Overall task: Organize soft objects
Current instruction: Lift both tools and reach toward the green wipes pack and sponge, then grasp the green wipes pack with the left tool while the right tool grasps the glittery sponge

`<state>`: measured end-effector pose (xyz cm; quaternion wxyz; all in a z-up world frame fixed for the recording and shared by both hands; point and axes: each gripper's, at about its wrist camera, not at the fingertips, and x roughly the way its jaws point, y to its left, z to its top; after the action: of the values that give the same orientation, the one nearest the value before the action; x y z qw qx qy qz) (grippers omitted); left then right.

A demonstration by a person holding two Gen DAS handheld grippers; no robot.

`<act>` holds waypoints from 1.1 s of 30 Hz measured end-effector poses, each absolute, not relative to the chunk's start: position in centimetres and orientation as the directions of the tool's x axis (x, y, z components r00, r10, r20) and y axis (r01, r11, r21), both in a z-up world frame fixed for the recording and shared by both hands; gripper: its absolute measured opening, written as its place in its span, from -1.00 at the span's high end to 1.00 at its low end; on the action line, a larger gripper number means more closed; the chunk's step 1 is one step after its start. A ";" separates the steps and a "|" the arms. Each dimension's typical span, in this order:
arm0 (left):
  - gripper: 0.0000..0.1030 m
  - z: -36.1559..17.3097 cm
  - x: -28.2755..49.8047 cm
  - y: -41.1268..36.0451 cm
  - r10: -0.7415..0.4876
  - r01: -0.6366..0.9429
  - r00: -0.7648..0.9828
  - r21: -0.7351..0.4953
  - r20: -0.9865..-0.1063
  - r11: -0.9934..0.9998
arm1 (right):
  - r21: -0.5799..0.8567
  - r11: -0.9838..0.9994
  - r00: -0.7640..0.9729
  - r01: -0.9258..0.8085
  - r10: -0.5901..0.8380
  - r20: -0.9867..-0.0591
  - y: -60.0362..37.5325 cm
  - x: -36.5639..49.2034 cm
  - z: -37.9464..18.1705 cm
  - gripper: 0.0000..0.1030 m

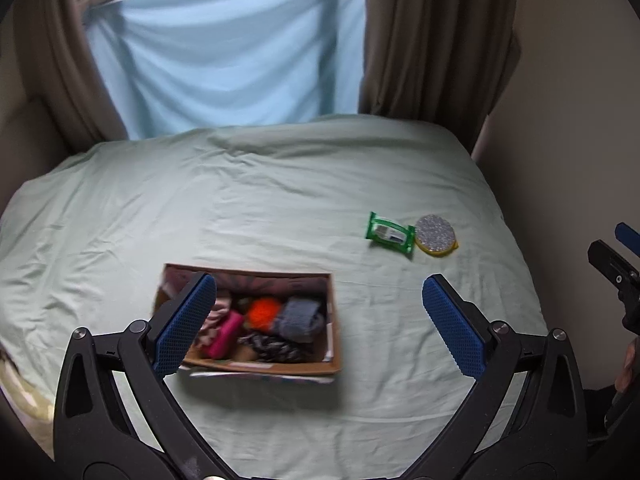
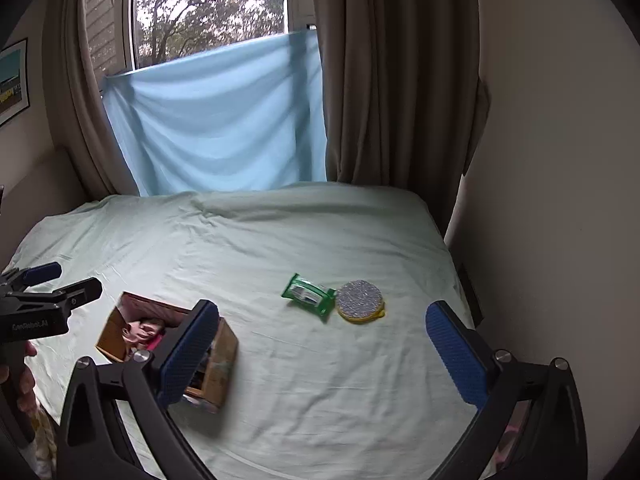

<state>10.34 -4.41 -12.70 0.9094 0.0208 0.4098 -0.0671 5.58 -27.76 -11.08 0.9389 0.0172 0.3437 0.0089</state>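
A cardboard box [image 1: 324, 308] sits on the pale green bed sheet [image 1: 280, 200] and holds an orange pom-pom [image 1: 262, 312], a pink piece [image 1: 226, 336], a grey knit [image 1: 300, 318] and other soft items. A green wipes pack [image 1: 389, 234] and a round silver-and-yellow sponge [image 1: 435, 235] lie to the right of the box. My left gripper [image 1: 318, 320] is open and empty above the box's near side. My right gripper [image 2: 322, 354] is open and empty above the sheet, with the box [image 2: 224, 356] at its left finger, the pack [image 2: 308, 297] and the sponge [image 2: 359, 301] ahead.
A blue cloth [image 1: 228, 56] hangs over the window behind the bed, with brown curtains [image 1: 436, 40] on both sides. A wall [image 2: 560, 160] runs along the bed's right edge. A framed picture [image 2: 12, 80] hangs on the left wall.
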 end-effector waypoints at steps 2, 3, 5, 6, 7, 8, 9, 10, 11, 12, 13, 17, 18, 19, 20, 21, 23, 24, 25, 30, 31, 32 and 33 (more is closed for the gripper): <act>-0.99 -13.1 11.8 -5.8 -0.117 0.152 0.643 -0.023 -0.757 0.988 | 0.039 0.999 0.750 -0.001 0.027 -0.661 -29.1 6.5 -11.6 -1.00; -0.99 -13.3 12.5 -6.4 -0.119 0.162 0.638 -0.018 -0.761 0.987 | 0.045 0.999 0.743 -0.002 0.032 -0.669 -29.9 7.1 -11.9 -1.00; -0.99 -13.7 14.1 -7.7 -0.124 0.196 0.630 0.003 -0.767 0.981 | 0.047 0.999 0.730 0.000 0.032 -0.682 -31.2 8.2 -12.6 -1.00; -0.99 -14.0 14.9 -8.2 -0.131 0.217 0.625 0.010 -0.769 0.976 | 0.046 0.999 0.722 -0.001 0.032 -0.691 -31.9 8.9 -13.0 -1.00; -0.99 -14.4 15.9 -8.9 -0.139 0.245 0.617 0.021 -0.775 0.969 | 0.046 0.999 0.718 -0.001 0.033 -0.695 -32.5 9.4 -13.3 -1.00; -0.99 -14.8 17.0 -9.7 -0.147 0.275 0.607 0.032 -0.781 0.961 | 0.050 0.999 0.714 -0.001 0.036 -0.699 -33.1 10.0 -13.7 -1.00; -0.99 -15.3 18.0 -10.2 -0.158 0.304 0.596 0.038 -0.787 0.952 | 0.057 0.998 0.711 -0.001 0.041 -0.702 -33.6 10.6 -14.1 -1.00; -0.99 -15.8 19.1 -10.8 -0.169 0.333 0.584 0.045 -0.794 0.942 | 0.064 0.998 0.706 0.000 0.045 -0.707 -34.3 11.5 -14.6 -1.00; -0.99 -16.4 20.3 -11.6 -0.182 0.368 0.570 0.051 -0.801 0.928 | 0.066 0.998 0.702 0.000 0.047 -0.711 -34.8 12.1 -15.0 -1.00; -0.99 -17.0 21.3 -12.2 -0.189 0.397 0.560 0.061 -0.807 0.916 | 0.069 0.998 0.695 0.001 0.049 -0.718 -35.4 13.0 -15.6 -1.00; -0.99 -17.5 22.3 -12.9 -0.193 0.427 0.549 0.074 -0.813 0.901 | 0.071 0.997 0.691 0.002 0.050 -0.722 -35.8 13.6 -16.1 -1.00; -0.99 -20.5 26.6 -15.7 -0.217 0.545 0.489 0.102 -0.845 0.832 | 0.090 0.996 0.659 0.010 0.061 -0.750 -37.4 17.1 -18.5 -1.00; -0.99 -21.4 27.5 -16.3 -0.220 0.573 0.476 0.110 -0.852 0.812 | 0.089 0.996 0.651 0.007 0.063 -0.757 -37.7 18.0 -19.2 -1.00; -0.99 -22.2 28.3 -17.0 -0.224 0.602 0.464 0.119 -0.857 0.790 | 0.086 0.996 0.644 0.003 0.063 -0.762 -37.9 18.8 -19.8 -1.00; -0.99 -23.3 29.2 -17.7 -0.228 0.635 0.449 0.129 -0.864 0.762 | 0.081 0.997 0.637 -0.008 0.068 -0.768 -38.0 19.7 -20.7 -1.00; -0.99 -24.3 29.8 -18.2 -0.232 0.661 0.437 0.136 -0.869 0.738 | 0.076 0.997 0.631 -0.020 0.071 -0.772 -38.1 20.5 -21.6 -1.00; -0.99 -26.6 31.1 -19.6 -0.234 0.715 0.417 0.158 -0.878 0.681 | 0.066 0.997 0.617 -0.043 0.079 -0.783 -38.1 21.9 -23.2 -1.00; -0.99 -27.7 31.6 -20.1 -0.232 0.735 0.407 0.165 -0.884 0.658 | 0.062 0.996 0.606 -0.062 0.087 -0.791 -38.1 22.9 -24.5 -1.00; -0.99 -28.9 32.1 -20.7 -0.230 0.755 0.393 0.170 -0.890 0.634 | 0.058 0.996 0.597 -0.074 0.091 -0.797 -38.0 23.5 -25.3 -1.00; -0.99 -34.8 33.3 -23.1 -0.192 0.838 0.355 0.220 -0.915 0.499 | 0.061 0.989 0.560 -0.134 0.127 -0.819 -38.2 27.0 -30.0 -1.00; -0.99 -35.8 33.4 -23.5 -0.178 0.850 0.357 0.239 -0.917 0.470 | 0.065 0.988 0.553 -0.143 0.135 -0.822 -38.3 27.6 -30.8 -1.00; -0.99 -36.9 33.6 -23.9 -0.162 0.858 0.364 0.263 -0.917 0.441 | 0.069 0.986 0.545 -0.152 0.142 -0.826 -38.3 28.1 -31.5 -1.00; -0.99 -37.8 33.9 -24.3 -0.154 0.866 0.367 0.276 -0.917 0.417 | 0.067 0.984 0.533 -0.167 0.147 -0.833 -38.3 28.8 -32.7 -1.00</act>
<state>33.87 -24.26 -37.76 0.7195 0.4071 0.4370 -0.3545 28.83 -38.26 -32.65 0.8753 -0.0105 0.4750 0.0899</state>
